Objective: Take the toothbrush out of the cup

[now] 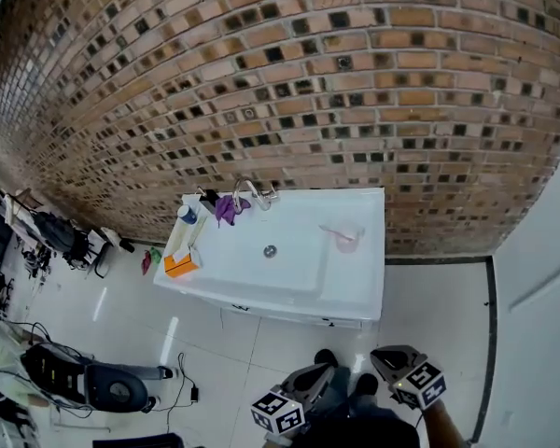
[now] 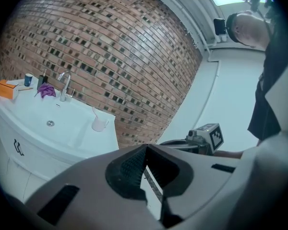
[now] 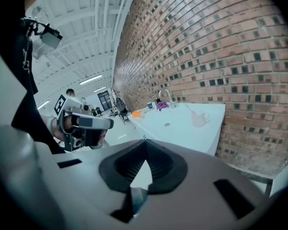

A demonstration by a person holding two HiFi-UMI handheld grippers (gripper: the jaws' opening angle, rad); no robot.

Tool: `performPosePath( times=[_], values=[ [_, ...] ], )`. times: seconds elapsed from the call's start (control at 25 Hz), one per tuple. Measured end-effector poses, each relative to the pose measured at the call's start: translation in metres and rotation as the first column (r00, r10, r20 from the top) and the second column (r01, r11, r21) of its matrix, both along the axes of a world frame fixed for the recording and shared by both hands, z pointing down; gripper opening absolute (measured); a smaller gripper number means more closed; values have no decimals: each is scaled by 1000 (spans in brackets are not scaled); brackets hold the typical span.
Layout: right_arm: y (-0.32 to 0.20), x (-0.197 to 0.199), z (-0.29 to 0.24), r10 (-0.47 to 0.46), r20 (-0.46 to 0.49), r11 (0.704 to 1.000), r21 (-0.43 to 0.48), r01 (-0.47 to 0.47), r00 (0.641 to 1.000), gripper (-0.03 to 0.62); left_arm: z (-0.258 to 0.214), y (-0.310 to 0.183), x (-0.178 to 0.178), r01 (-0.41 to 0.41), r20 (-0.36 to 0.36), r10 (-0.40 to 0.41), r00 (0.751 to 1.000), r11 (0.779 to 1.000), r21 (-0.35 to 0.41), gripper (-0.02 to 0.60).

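Toothbrush [image 1: 332, 232], thin and pink, leans in the clear handled cup [image 1: 349, 242]; left gripper [image 2: 145, 148] and right gripper [image 3: 145, 142] are closed, empty.

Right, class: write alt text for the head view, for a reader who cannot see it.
A white sink stands against a brick wall. A clear cup holding a pink toothbrush is on its right side, and a faucet, purple cloth and orange box are toward its left. The left gripper and right gripper show at the bottom edge, far from it.
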State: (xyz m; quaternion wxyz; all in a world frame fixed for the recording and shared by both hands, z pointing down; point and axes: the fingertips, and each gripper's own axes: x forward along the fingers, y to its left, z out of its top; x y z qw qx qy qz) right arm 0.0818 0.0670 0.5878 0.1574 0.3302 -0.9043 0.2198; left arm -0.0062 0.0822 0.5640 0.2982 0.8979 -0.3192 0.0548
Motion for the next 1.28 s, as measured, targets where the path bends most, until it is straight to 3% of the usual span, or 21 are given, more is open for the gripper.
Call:
performPosePath(
  times=[0.16, 0.52, 0.76, 1.28],
  values=[
    [-7, -9, 6, -17, -21, 1000, -5, 17, 1000, -17, 12, -9, 8, -25, -6, 24, 1000, 999, -33, 6],
    [-62, -1, -2, 14, -79, 1000, -12, -15, 997, -17, 4, -74, 34, -136, -52, 135, 990, 991, -14, 6],
    [-125, -18, -19, 24, -92, 999, 24, -22, 995, -17, -6, -129, 12, -138, -45, 138, 989, 990, 3, 6],
    [-202, -95, -26, -92, -152, 994, 49, 101, 984, 2, -20, -217, -49, -76, -64, 77, 995, 997, 29, 6]
  ],
)
